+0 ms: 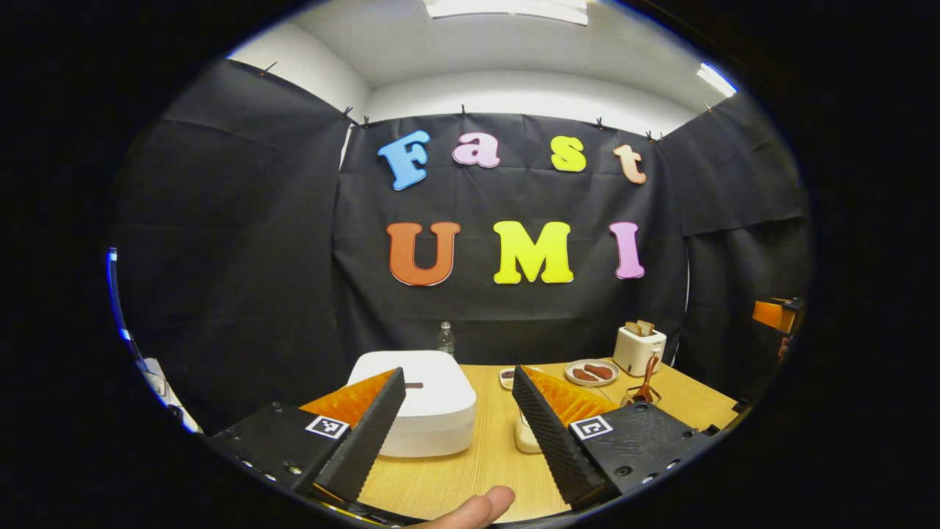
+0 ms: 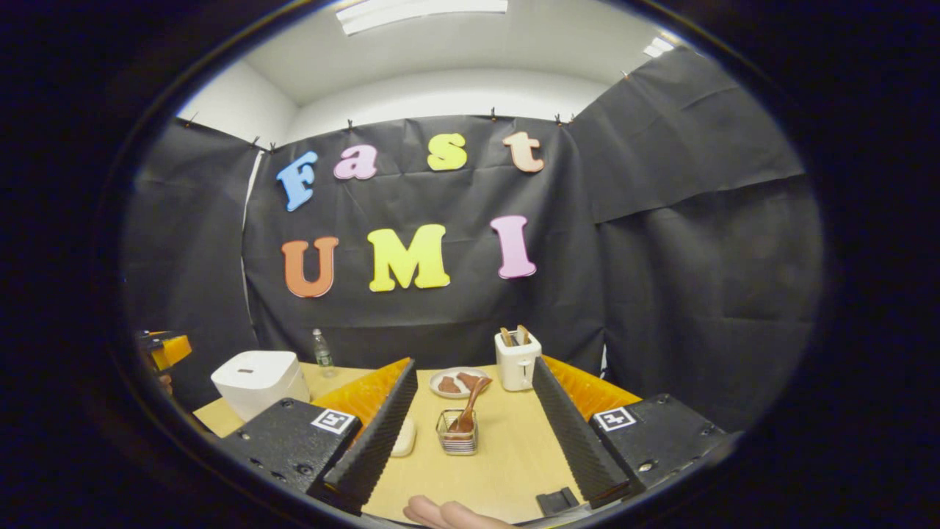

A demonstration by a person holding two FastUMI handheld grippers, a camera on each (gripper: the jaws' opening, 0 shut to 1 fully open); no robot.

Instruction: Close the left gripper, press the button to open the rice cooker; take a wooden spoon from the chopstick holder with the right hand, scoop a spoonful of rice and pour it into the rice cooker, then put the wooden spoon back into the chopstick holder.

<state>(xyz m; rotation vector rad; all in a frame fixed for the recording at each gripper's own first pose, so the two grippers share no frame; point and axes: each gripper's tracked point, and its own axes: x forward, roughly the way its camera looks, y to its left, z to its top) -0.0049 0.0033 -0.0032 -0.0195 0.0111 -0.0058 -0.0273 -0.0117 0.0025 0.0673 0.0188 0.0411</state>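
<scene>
The white rice cooker (image 1: 429,411) stands on the wooden table (image 1: 470,470) with its lid down, a small dark button (image 1: 413,385) on top. My left gripper (image 1: 458,372) is open just short of it, its left finger overlapping the cooker's front corner. In the right gripper view the cooker (image 2: 257,382) sits at the far left. A wire chopstick holder (image 2: 457,439) holds a wooden spoon (image 2: 470,408) that leans right. My right gripper (image 2: 474,362) is open and empty, with the holder between its fingers but farther off. A pale rice container (image 2: 405,437) peeks from behind its left finger.
A plate of sausages (image 2: 459,382), a white toaster with bread (image 2: 518,358) and a water bottle (image 2: 320,347) stand at the back of the table. A small dish (image 1: 507,377) lies behind the rice container (image 1: 525,439). A thumb (image 1: 477,507) shows at the bottom.
</scene>
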